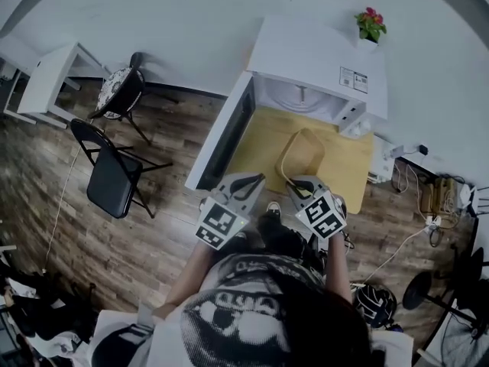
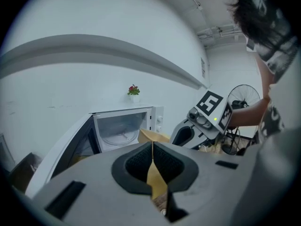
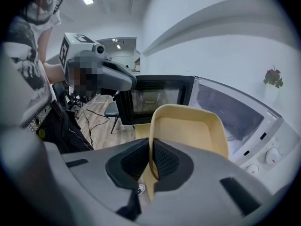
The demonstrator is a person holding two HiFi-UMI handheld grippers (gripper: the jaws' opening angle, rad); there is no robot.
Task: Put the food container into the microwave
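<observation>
A pale yellow food container hangs tilted over the yellow table, in front of the white microwave, whose door stands wide open to the left. My right gripper is shut on the container's near rim. My left gripper hovers just left of the container, apart from it, its pads together with only a yellow sliver showing between them. From the left gripper view the container and the right gripper lie ahead, before the microwave's cavity.
A potted plant stands on the microwave's top right corner. Black folding chairs and a white desk are on the wooden floor to the left. Cables and a power strip lie to the right, near a fan.
</observation>
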